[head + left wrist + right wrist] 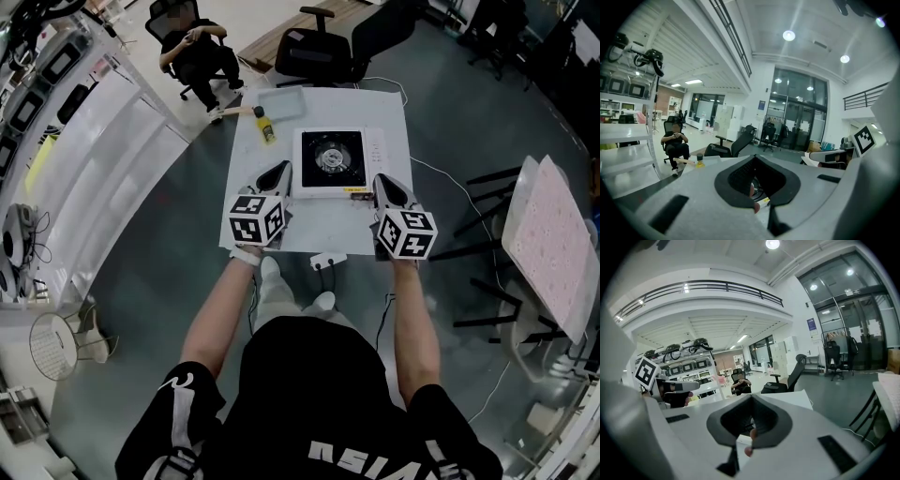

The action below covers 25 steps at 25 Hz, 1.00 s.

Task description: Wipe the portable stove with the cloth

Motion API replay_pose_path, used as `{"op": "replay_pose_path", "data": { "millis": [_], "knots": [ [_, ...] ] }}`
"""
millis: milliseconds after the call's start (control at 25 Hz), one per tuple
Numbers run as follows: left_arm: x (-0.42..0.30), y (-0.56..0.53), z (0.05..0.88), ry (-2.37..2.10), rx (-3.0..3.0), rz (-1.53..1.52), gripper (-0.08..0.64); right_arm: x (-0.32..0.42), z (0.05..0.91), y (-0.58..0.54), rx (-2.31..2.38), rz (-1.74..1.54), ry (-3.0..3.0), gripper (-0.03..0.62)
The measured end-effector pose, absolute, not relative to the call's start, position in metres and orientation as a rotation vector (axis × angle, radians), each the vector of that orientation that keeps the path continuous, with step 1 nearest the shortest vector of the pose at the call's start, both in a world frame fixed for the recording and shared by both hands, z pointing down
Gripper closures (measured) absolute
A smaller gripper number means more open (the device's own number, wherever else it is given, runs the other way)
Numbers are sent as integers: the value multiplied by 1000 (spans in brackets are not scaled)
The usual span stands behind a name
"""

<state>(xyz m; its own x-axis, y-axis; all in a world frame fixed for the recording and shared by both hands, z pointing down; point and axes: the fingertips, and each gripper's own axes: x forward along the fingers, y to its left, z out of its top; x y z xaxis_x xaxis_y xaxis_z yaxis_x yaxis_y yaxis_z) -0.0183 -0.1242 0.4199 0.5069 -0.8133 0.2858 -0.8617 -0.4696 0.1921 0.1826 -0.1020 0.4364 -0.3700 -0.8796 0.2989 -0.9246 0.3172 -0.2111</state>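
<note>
Head view: finds the portable stove (328,161) in the middle of the table (253,220), with nothing on it. Puts the left gripper (280,171) just off its 9 o'clock edge and the right gripper (383,182) just off its 3 o'clock edge, with no contact visible. Spots a flat grey rectangle (281,98) at 11 o'clock of the stove, possibly the cloth, beside a yellow bottle (268,128) and well apart from both tools

Left gripper view: shows jaws pressed together with nothing clamped. Glimpses the stove through the notch and the bottle far off at 10 o'clock

Right gripper view: shows jaws fully closed and equally empty, with the stove's edge beyond the tips

Reads as the very start: no cloth in hand and no wiping begun. Leaves fetching the cloth and the whole wipe to do
</note>
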Motion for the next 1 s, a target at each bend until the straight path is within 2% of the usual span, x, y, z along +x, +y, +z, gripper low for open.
{"op": "replay_pose_path", "data": {
  "millis": [480, 1000],
  "knots": [
    [-62, -135, 435, -1460, 2382, 204, 554, 141, 452, -124, 1597, 542, -2452, 583],
    [-170, -161, 460, -1561, 2247, 203, 554, 26, 490, -170, 1383, 611, -2460, 583]
  ]
}}
